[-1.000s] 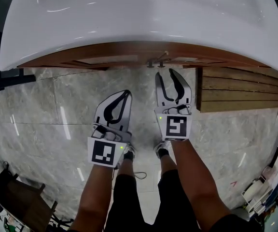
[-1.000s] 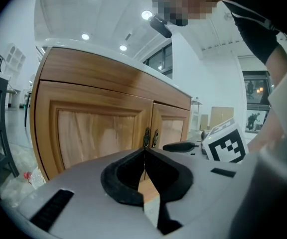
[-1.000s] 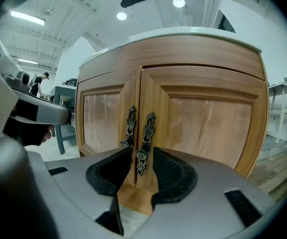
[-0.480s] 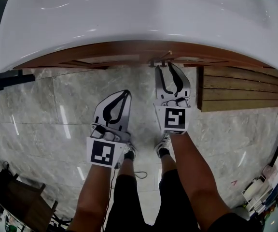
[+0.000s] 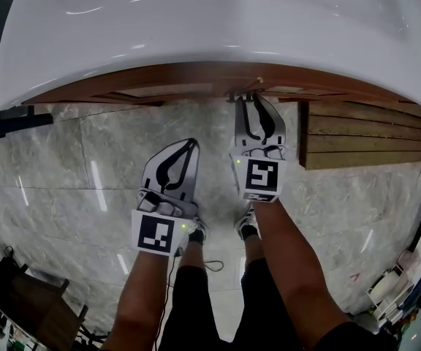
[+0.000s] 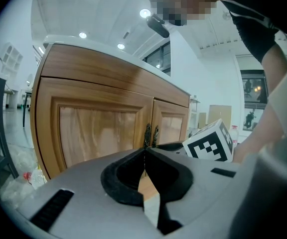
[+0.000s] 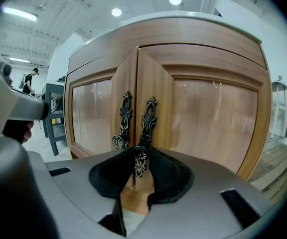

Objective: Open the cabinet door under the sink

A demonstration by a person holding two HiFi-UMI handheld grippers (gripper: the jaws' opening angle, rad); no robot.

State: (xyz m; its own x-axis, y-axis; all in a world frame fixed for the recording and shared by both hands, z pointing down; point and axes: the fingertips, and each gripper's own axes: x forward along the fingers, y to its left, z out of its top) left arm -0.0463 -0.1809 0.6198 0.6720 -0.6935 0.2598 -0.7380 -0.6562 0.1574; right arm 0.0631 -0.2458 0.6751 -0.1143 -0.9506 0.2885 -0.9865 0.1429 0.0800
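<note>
At the lower left of the head view, the left gripper (image 5: 192, 143) hangs over the grey marble floor (image 5: 71, 167), well short of the cabinet. In its own view its jaws are pressed together at the tips with nothing between them (image 6: 144, 151).

Across the top of the head view spreads the white sink basin (image 5: 210, 28), with the brown wooden cabinet tucked beneath its rim. In the right gripper view the left-hand door (image 7: 91, 118) and the right-hand cabinet door (image 7: 208, 113) meet at a centre seam, both shut. Each carries a dark ornate metal handle beside the seam: the left door's handle (image 7: 123, 126) and the right door's handle (image 7: 146, 128).

The right gripper (image 7: 141, 156), at the upper centre of the head view (image 5: 253, 102), has just been closing its jaws. They now sit on either side of the lower rosette of the right door's handle, and the pads appear to touch it.

The door looks like a stiff, fairly heavy hinged panel that should swing rather than flex. The handle looks rigid, thin and possibly slick, though its relief should help the pads hold. The narrow stem just above the rosette seems the best place to grip, with the pull following the door's arc.

At far right lies a wooden slat platform (image 5: 371, 137).
</note>
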